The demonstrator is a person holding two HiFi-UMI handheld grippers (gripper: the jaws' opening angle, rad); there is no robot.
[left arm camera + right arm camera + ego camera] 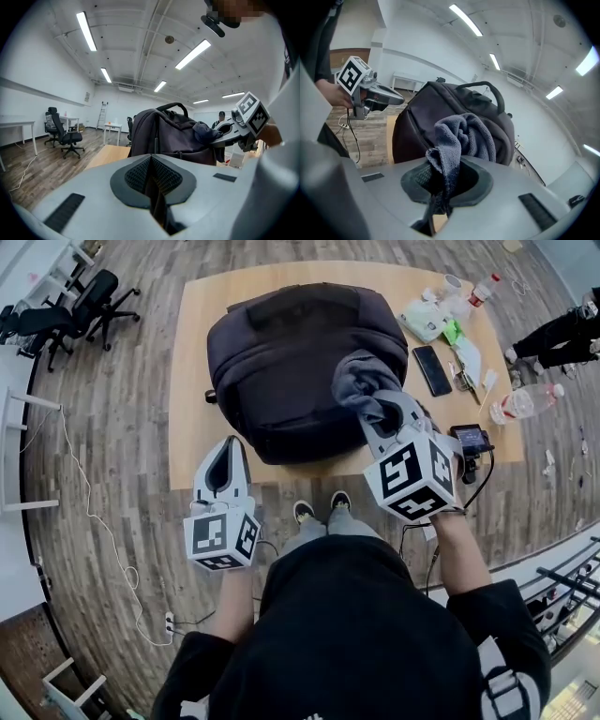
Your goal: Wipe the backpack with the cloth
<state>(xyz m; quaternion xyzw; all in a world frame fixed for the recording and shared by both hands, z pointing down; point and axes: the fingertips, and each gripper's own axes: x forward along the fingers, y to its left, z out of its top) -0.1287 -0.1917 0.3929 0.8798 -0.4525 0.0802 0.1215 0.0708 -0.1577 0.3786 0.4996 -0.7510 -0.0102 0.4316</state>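
**Cloth at the backpack's near right corner, R gripper ready to wipe**

The right gripper (379, 411) is clamped on the grey cloth (360, 381). In the right gripper view a fold of it is pinched between the jaws and the rest bunches out in front of them. The left gripper (229, 450) has its jaws together w/ nothing between them. It hangs at the bench (195, 352) front edge, just beside the bag's near left side, not touching it.

The black backpack (281, 362) sits in the middle of the bench, and its wider side runs left to right in the head view. From the right gripper it lies straight ahead and to the left. The cloth bunch is over the bag's near right corner, on the upper slope. Whether it already presses on the fabric or is only just above it, I cannot tell for sure.

So the right hand is clearly the nearer one, approx. at the start of a wipe. My judgement: the next stroke needs to go leftward and away over the bag's top, along the wide side, w/ the cloth kept flat against the surface. The empty left gripper could steady the bag, because soft fabric may shift under the push.
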